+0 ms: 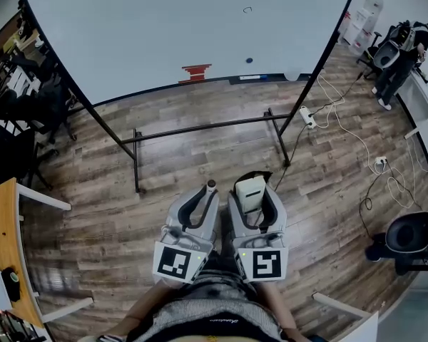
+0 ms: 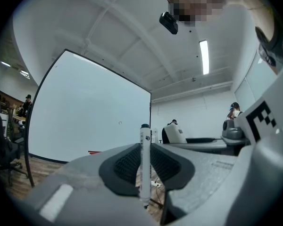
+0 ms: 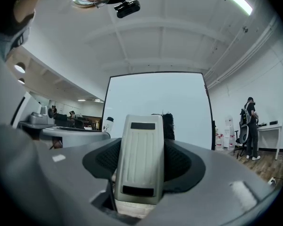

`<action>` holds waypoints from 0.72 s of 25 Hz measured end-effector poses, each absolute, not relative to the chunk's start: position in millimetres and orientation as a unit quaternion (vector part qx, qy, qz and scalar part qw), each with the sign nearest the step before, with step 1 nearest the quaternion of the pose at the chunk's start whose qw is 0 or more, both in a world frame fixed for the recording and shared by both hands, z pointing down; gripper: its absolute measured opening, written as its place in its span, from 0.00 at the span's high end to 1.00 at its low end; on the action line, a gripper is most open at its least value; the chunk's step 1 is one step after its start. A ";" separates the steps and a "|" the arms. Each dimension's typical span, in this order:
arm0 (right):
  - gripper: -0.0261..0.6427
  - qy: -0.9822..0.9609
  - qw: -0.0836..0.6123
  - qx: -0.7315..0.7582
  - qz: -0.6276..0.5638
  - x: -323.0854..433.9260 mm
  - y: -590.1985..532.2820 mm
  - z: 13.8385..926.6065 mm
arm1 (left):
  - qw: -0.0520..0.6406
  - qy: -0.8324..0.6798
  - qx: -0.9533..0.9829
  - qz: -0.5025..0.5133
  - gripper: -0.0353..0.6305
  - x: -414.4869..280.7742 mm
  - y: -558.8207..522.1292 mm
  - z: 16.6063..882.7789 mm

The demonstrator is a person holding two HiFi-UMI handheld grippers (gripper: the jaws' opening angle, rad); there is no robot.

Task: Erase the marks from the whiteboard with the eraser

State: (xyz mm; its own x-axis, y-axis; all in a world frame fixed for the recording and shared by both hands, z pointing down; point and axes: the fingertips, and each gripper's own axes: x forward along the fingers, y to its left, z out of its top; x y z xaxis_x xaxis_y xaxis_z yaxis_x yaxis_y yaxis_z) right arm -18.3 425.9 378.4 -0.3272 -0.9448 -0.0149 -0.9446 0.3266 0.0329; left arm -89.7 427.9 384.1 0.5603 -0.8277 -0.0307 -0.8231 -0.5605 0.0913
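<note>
A large whiteboard point(image 1: 185, 27) on a black frame stands ahead of me; one small curved mark point(image 1: 247, 9) shows near its upper middle. Both grippers are held close to my body, well short of the board. My left gripper point(image 1: 208, 191) is shut on a white marker pen point(image 2: 145, 161) with a dark cap that stands upright between the jaws. My right gripper point(image 1: 251, 194) is shut on a cream whiteboard eraser point(image 3: 140, 159) with a ribbed back and a dark felt edge. The board point(image 3: 158, 107) fills the middle of the right gripper view.
A red item point(image 1: 195, 71) and a blue magnet point(image 1: 249, 60) sit by the board's tray. Power strips and white cables point(image 1: 357, 141) trail on the wood floor at right. A person point(image 1: 403, 52) stands far right. A wooden desk point(image 1: 3, 251) is at left, a black chair point(image 1: 410, 237) at right.
</note>
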 end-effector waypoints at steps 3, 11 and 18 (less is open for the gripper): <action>0.57 -0.817 -0.001 0.577 -0.013 -13.0 399.1 378.3 | 0.034 -0.472 0.880 -0.036 0.84 -83.6 402.3 384.5; 0.57 -0.824 -0.023 0.566 -0.020 11.4 285.6 362.1 | 0.024 -0.477 0.878 -0.031 0.84 -59.6 295.9 377.2; 0.57 -0.840 -0.022 0.542 -0.016 38.0 195.6 345.7 | 0.001 -0.496 0.868 -0.028 0.84 -31.0 208.4 354.7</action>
